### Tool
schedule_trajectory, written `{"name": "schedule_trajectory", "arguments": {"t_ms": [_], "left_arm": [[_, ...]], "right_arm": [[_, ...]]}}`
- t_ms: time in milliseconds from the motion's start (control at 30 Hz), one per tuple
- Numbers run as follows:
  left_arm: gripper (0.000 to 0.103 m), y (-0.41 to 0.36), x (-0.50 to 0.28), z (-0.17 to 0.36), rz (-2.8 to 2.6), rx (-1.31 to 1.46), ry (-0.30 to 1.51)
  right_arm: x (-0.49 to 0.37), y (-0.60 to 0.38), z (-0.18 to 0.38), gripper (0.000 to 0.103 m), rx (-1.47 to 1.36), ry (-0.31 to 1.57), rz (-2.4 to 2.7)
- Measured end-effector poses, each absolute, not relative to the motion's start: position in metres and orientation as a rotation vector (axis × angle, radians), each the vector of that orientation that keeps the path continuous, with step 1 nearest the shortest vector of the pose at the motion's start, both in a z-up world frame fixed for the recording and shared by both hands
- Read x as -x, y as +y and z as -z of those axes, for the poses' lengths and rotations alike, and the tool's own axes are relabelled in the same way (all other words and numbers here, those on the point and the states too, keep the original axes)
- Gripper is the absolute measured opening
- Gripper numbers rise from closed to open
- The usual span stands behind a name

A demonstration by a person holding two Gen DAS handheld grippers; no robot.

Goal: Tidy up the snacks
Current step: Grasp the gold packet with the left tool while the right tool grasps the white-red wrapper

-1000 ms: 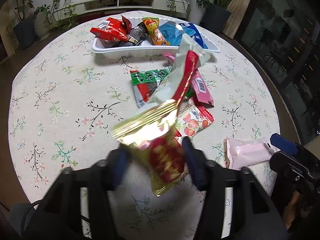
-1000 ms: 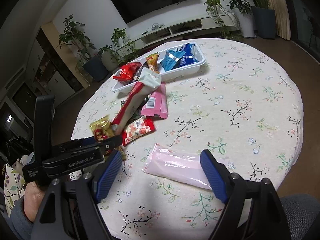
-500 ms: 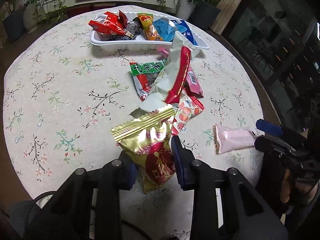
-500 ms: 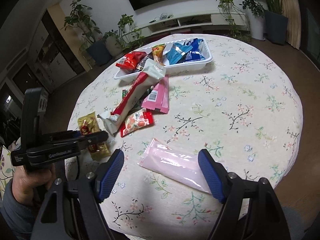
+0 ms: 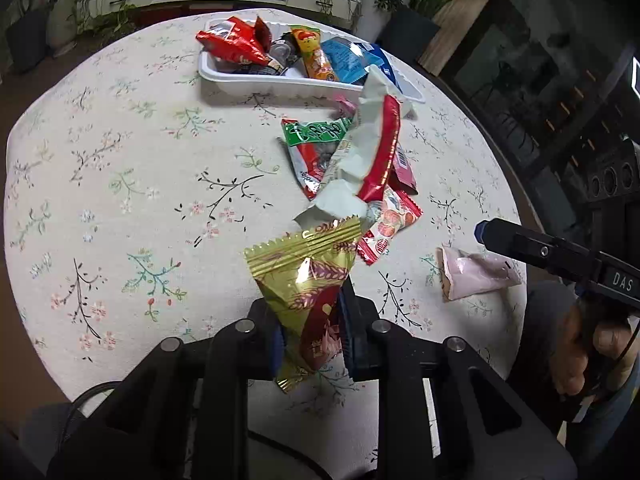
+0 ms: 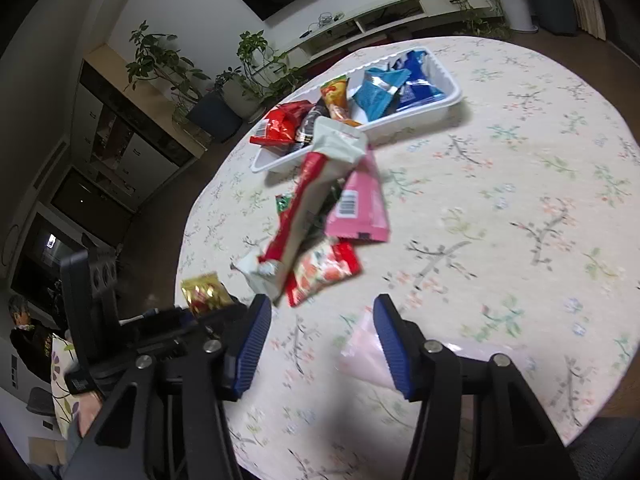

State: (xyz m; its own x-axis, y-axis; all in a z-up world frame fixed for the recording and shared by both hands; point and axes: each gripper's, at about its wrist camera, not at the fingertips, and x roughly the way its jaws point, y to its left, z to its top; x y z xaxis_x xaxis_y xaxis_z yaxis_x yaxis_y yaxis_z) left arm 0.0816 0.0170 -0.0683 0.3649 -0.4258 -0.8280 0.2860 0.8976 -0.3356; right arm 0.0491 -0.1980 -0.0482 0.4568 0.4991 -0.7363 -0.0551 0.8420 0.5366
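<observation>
Left tongs clench the gold snack packet at six o'clock on the desk; right tongs, jaws just narrowing, straddle the pink pouch unclamped at four o'clock.

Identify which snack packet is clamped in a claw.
The gold-and-red packet, pinched in the left claw; the other loose packets lie on the tablecloth.
</observation>
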Motion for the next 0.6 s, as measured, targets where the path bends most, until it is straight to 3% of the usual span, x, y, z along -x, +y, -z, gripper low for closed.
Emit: {"name": "schedule_trajectory", "arguments": {"t_ms": [600], "left_arm": [[0.019,0.059,-0.084,0.058,0.471,0.275,1.064]], "right_arm": [[-0.117,-0.145,0.058,0.047,-0.612,1.109,-0.347]]}}
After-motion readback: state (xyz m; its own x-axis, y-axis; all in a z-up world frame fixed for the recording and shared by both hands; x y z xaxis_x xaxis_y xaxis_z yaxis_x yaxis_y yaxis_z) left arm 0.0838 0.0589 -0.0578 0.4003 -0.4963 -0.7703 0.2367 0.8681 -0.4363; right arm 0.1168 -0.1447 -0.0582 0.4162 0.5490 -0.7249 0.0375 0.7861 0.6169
